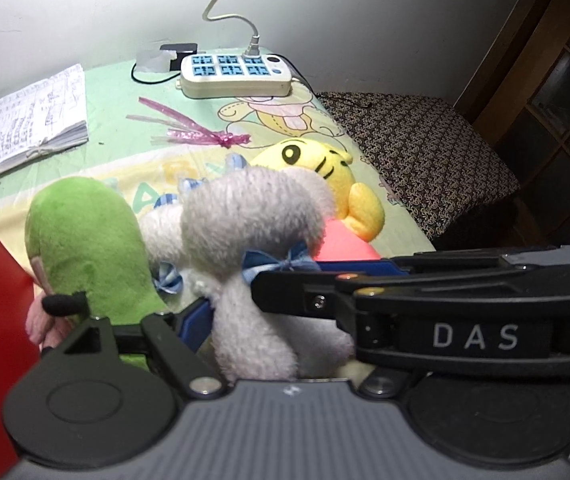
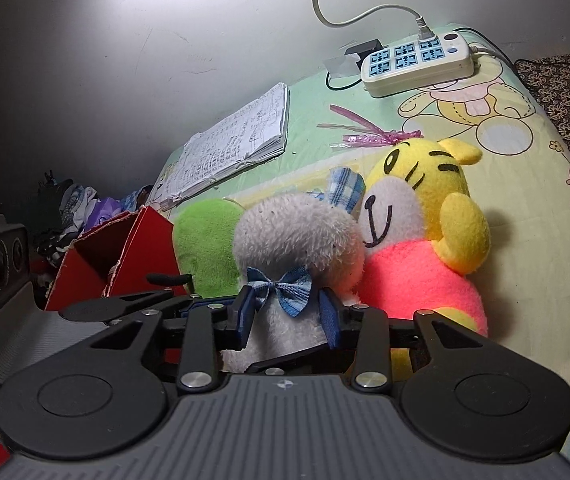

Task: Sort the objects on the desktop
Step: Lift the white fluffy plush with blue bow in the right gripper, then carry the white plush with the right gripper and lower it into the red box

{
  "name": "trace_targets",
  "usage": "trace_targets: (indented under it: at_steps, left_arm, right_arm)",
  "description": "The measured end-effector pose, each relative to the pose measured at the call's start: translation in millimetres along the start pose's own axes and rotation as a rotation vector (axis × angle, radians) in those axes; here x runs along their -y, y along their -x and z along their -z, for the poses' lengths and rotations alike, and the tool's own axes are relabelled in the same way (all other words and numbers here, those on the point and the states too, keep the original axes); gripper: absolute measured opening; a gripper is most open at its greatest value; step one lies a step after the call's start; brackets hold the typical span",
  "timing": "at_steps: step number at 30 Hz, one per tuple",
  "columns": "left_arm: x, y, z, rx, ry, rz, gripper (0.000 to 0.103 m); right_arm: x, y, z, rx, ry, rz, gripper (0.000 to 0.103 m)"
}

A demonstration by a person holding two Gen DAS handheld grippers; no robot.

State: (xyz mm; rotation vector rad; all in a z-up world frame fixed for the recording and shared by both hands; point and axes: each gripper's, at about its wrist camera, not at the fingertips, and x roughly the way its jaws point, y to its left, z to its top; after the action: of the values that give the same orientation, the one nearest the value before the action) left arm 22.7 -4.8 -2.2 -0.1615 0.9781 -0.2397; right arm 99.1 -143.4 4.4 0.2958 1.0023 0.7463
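Item: grey plush [image 2: 297, 236], upright, long axis vertical, wedged between green plush [image 2: 205, 240] on its left and yellow plush [image 2: 417, 196] on its right; red box [image 2: 125, 248] beyond the green one.

Right gripper [image 2: 287, 316]: I have it closed on the grey plush just under the blue bow [image 2: 279, 286].

Left gripper [image 1: 229, 300]: jaws wide apart, straddling the grey plush's lower body; contact unclear. The right is my working hand.

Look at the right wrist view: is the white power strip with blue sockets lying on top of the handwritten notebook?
No. The white power strip with blue sockets sits on the cartoon-print cloth, apart from the handwritten notebook.
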Motion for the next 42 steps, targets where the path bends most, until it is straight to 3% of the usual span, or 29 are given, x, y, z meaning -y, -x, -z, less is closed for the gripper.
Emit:
trace_targets:
  at_steps: [12, 20, 33, 42]
  left_arm:
    - [9.9, 71.0, 12.8, 0.160, -0.019, -0.056, 0.077]
    - [-11.6, 121.4, 19.0, 0.278, -0.031, -0.104, 0.077]
    - [-122.0, 183.3, 44.6, 0.337, 0.037, -0.216, 0.077]
    - [-207.5, 186.3, 66.8, 0.274, 0.063, -0.306, 0.077]
  right_arm:
    - [-48.7, 38.1, 6.8, 0.130, 0.107, -0.061, 0.039]
    - [-98.9, 40.1, 6.5, 0.221, 0.190, -0.112, 0.040]
    - [-203.1, -26.6, 15.5, 0.219, 0.253, -0.218, 0.040]
    - [-259.0, -99.9, 28.4, 0.164, 0.225, -0.241, 0.040]
